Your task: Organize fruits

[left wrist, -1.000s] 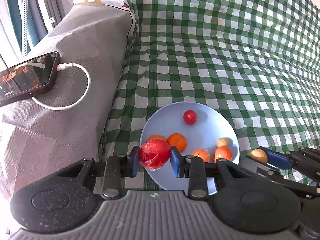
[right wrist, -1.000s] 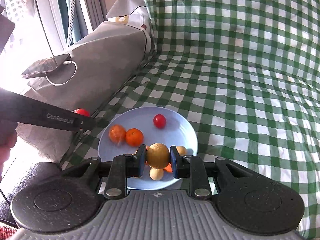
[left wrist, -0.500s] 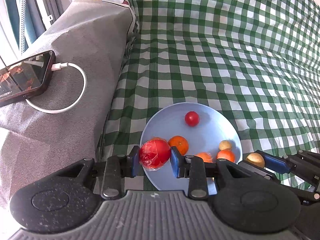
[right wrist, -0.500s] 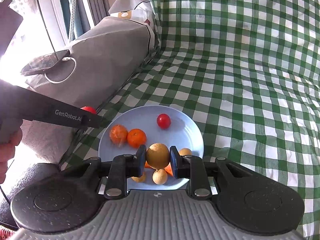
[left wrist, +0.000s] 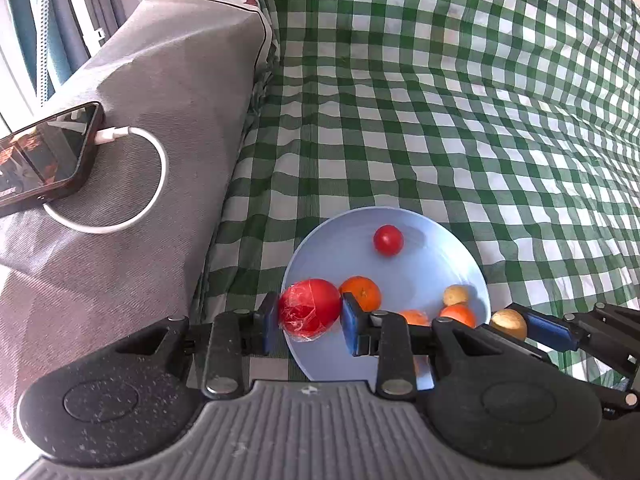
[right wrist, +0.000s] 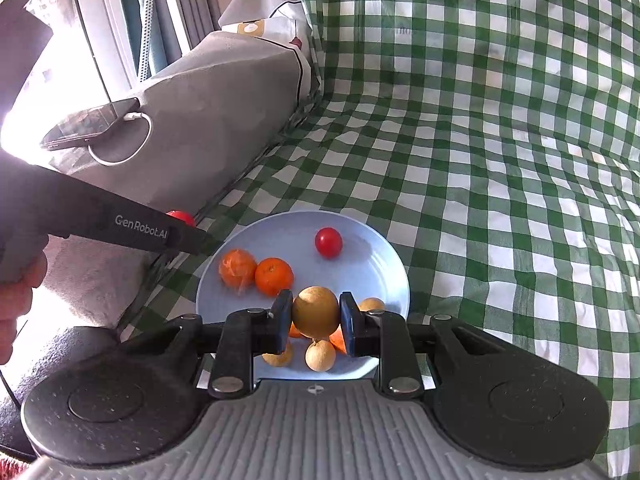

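A pale blue plate (left wrist: 424,256) (right wrist: 372,248) lies on the green checked cloth. It holds a small red tomato (left wrist: 388,240) (right wrist: 328,242), oranges (left wrist: 360,292) (right wrist: 274,276) and small tan fruits (left wrist: 455,294) (right wrist: 320,355). My left gripper (left wrist: 309,322) is shut on a red fruit in clear wrap (left wrist: 309,308), held over the plate's left rim. My right gripper (right wrist: 315,320) is shut on a tan round fruit (right wrist: 315,311) above the plate's near side; in the left wrist view that fruit (left wrist: 509,322) shows at the right.
A grey cushion (left wrist: 132,168) rises left of the plate, with a phone (left wrist: 44,160) and its white charging cable (left wrist: 132,184) on top. A person's hand (right wrist: 16,292) shows at the left edge. Checked cloth (left wrist: 480,100) stretches far and right.
Both views have shifted slightly, so the plate sits a little further forward in the frame. Both grips are unchanged.
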